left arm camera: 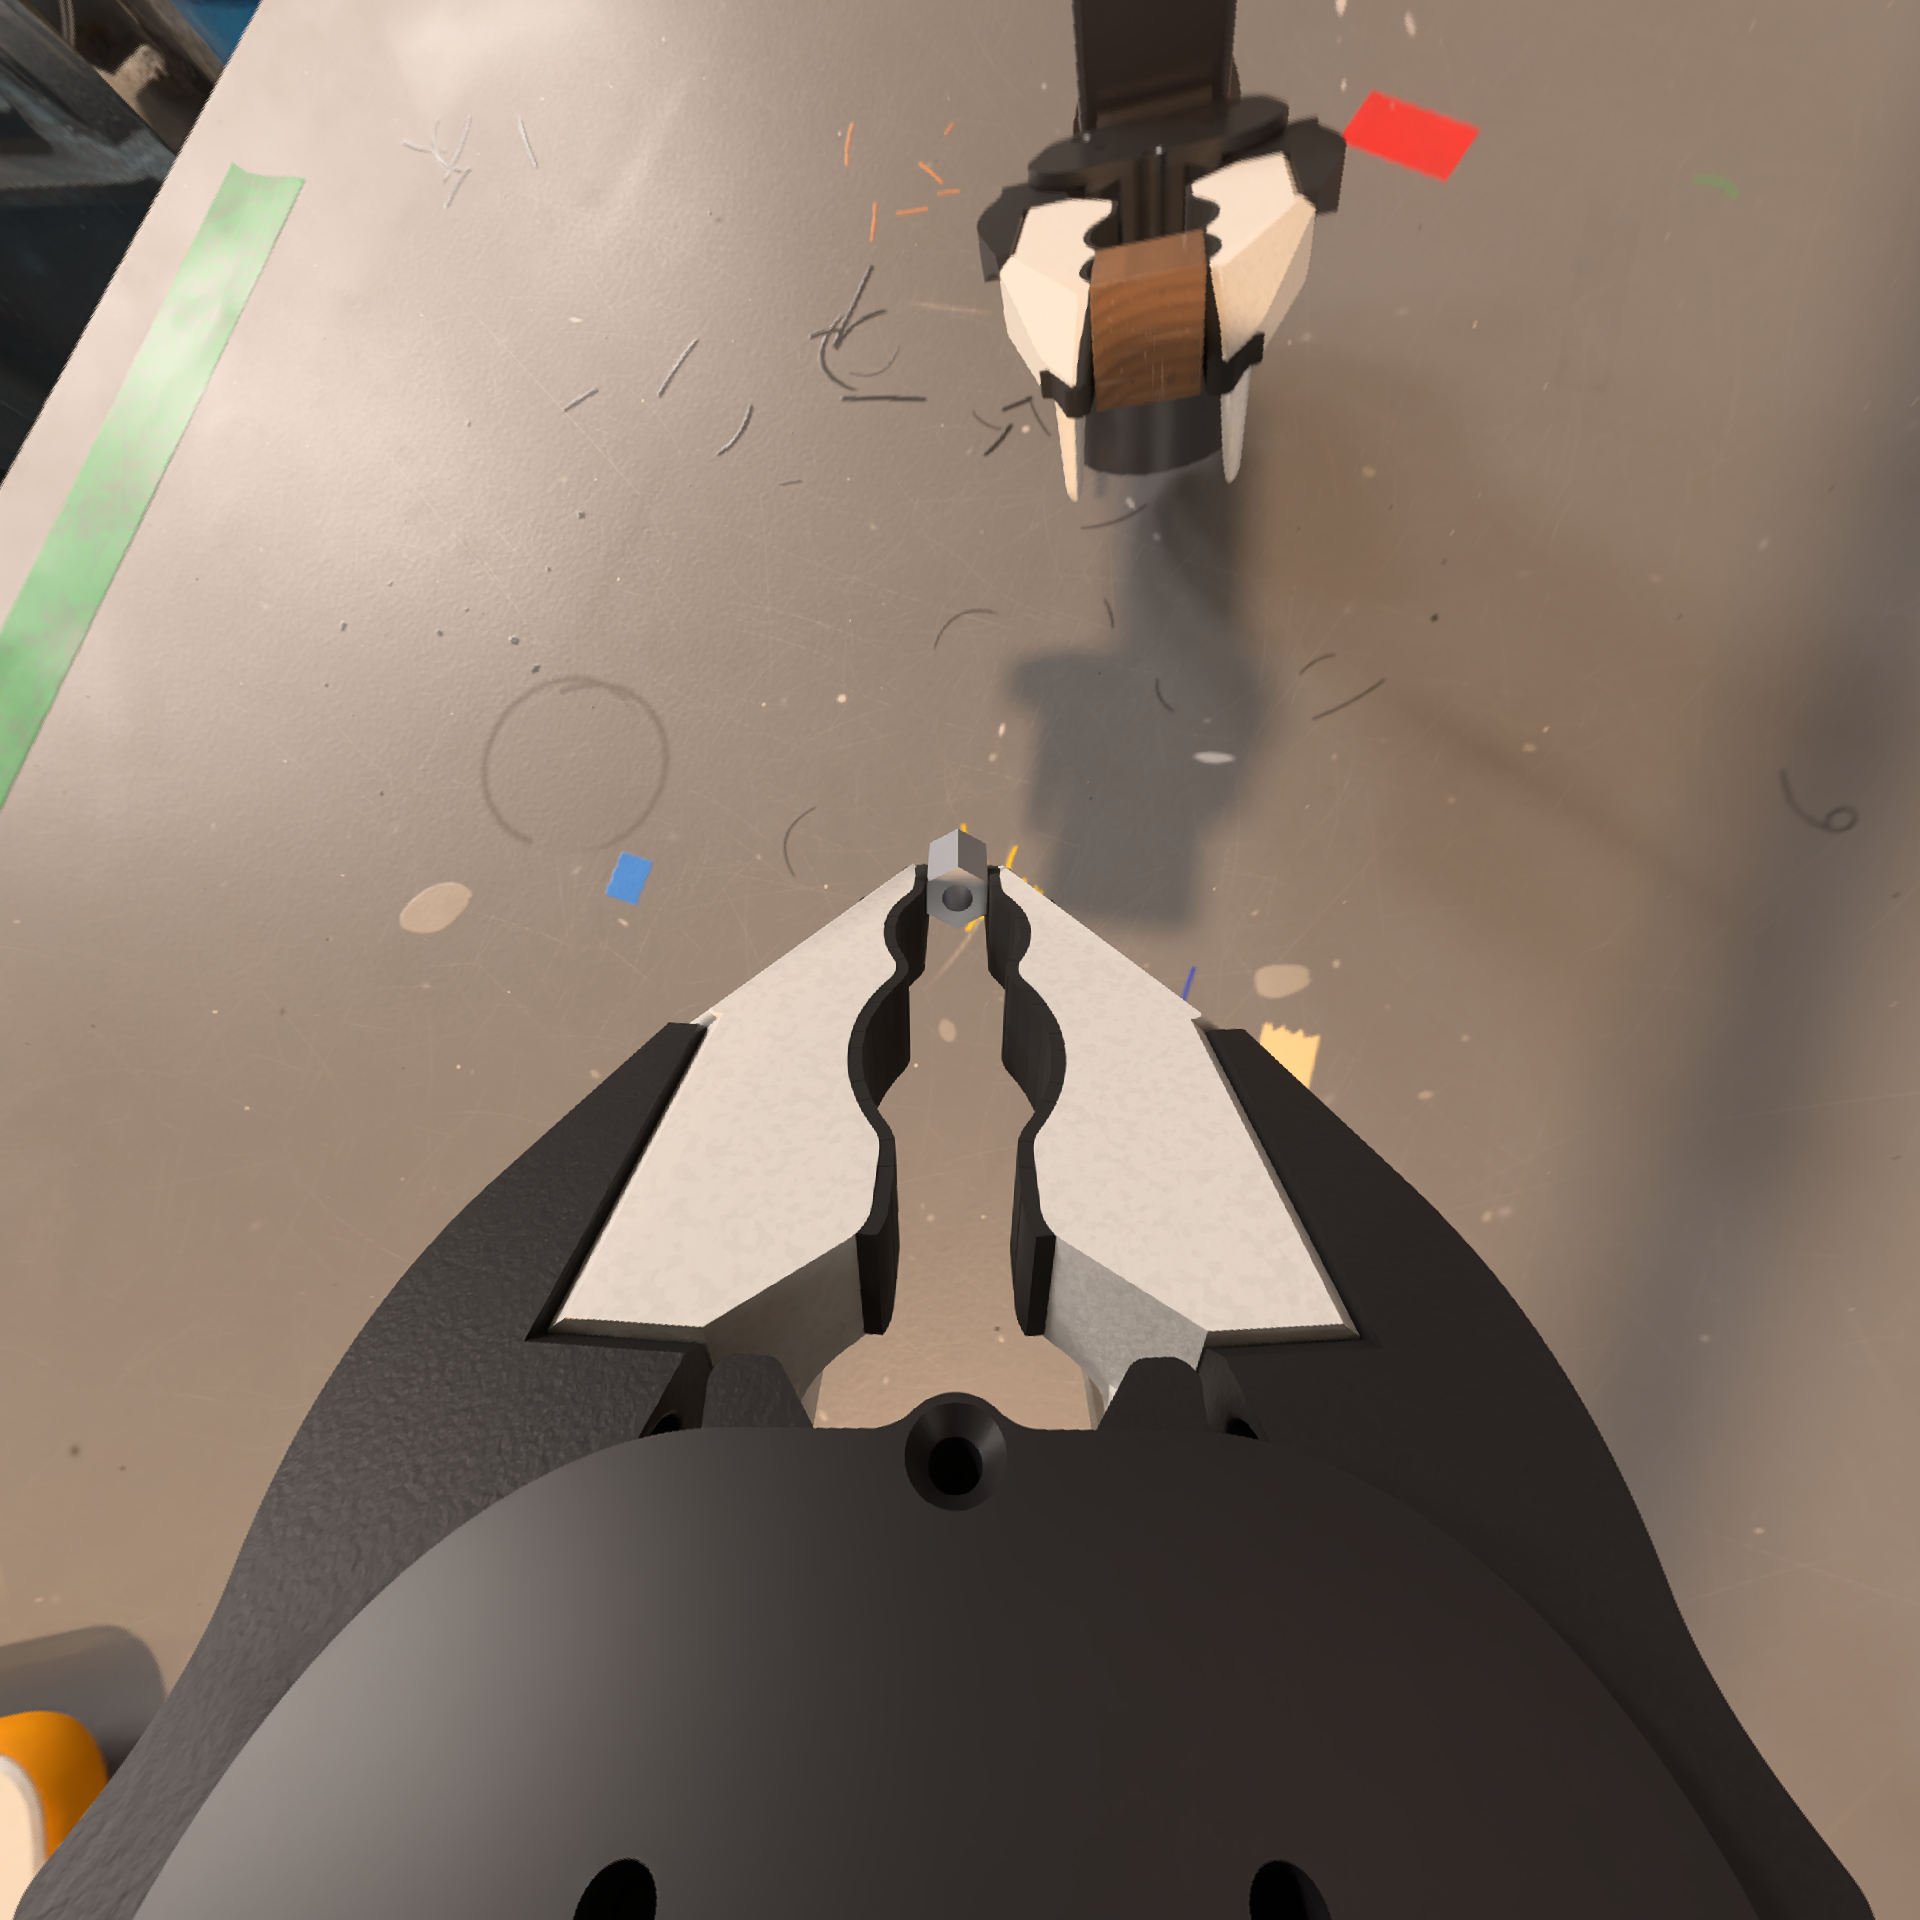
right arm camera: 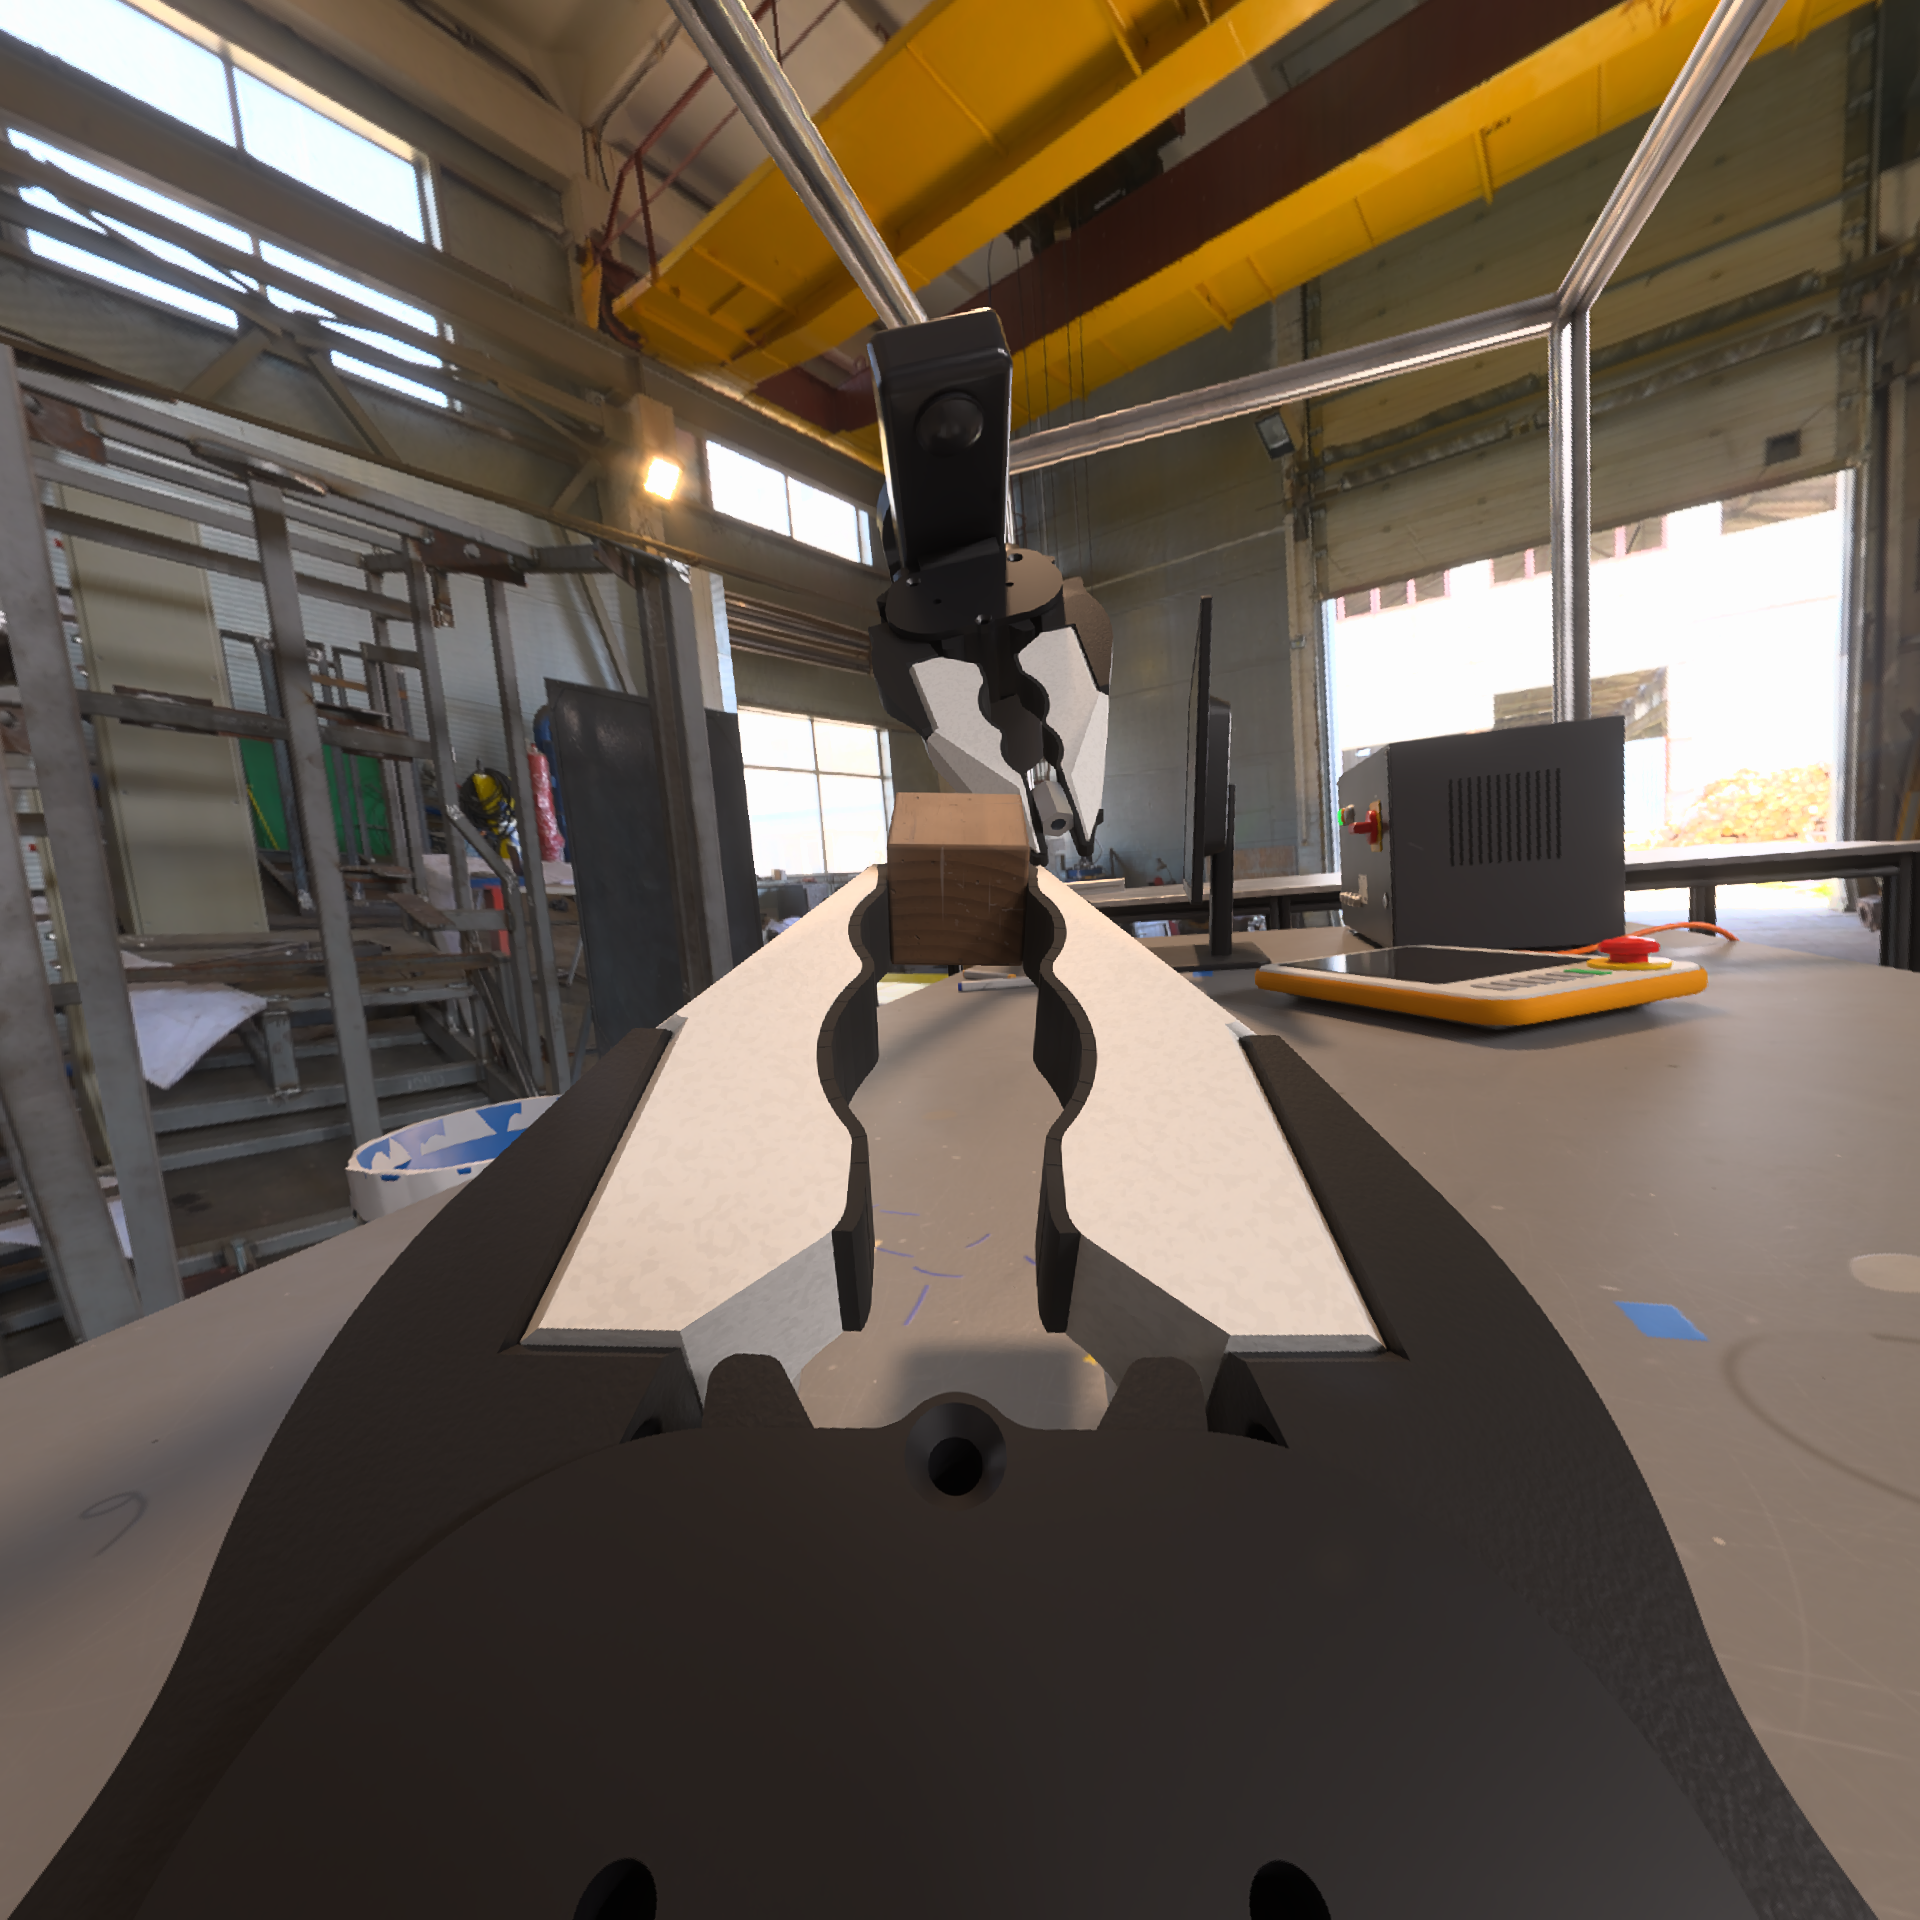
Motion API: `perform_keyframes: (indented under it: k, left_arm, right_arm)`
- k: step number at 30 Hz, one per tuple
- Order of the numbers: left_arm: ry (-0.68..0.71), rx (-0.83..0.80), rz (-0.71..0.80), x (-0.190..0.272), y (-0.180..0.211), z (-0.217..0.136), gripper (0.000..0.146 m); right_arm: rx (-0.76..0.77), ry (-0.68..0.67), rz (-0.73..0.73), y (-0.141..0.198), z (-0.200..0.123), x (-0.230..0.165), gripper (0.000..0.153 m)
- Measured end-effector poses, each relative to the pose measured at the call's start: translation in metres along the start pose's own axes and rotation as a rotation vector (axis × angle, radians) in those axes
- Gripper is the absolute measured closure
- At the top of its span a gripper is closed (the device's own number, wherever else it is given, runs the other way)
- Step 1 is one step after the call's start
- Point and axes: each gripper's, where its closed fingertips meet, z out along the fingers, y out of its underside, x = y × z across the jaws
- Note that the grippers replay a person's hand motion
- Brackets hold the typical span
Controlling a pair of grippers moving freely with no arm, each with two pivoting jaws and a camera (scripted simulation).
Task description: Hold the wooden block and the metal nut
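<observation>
My left gripper [left arm camera: 957, 891] is shut on a small grey metal nut [left arm camera: 956, 881], pinched at its fingertips above the grey table [left arm camera: 520, 540]. My right gripper [right arm camera: 958, 896] is shut on a brown wooden block [right arm camera: 956, 883], held at its fingertips above the table. In the left wrist view the right gripper [left arm camera: 1148, 457] hangs farther off at the upper right with the wooden block [left arm camera: 1143, 327] between its fingers. In the right wrist view the left gripper [right arm camera: 1055, 821] is beyond the block, pointing down with the nut [right arm camera: 1051, 805] at its tips.
A green tape strip [left arm camera: 145, 457] runs along the table's left edge. Red [left arm camera: 1411, 133] and blue [left arm camera: 629, 878] tape patches lie on the table. An orange-rimmed pendant [right arm camera: 1475, 982], a dark control box [right arm camera: 1486, 821] and a monitor [right arm camera: 1205, 790] stand on the right. A white bucket [right arm camera: 436, 1148] sits off the left edge.
</observation>
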Motion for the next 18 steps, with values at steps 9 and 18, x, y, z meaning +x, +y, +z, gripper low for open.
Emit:
perform_keyframes:
  k: [9, 18]
  left_arm:
    - [0.073, 0.049, -0.010, 0.000, -0.003, 0.002, 0.136]
    - [0.106, -0.011, -0.198, -0.007, 0.010, -0.005, 0.136]
  right_arm:
    - [0.000, -0.006, -0.028, -0.002, -0.002, 0.000, 0.128]
    - [-0.131, 0.046, -0.090, 0.015, 0.005, 0.006, 0.128]
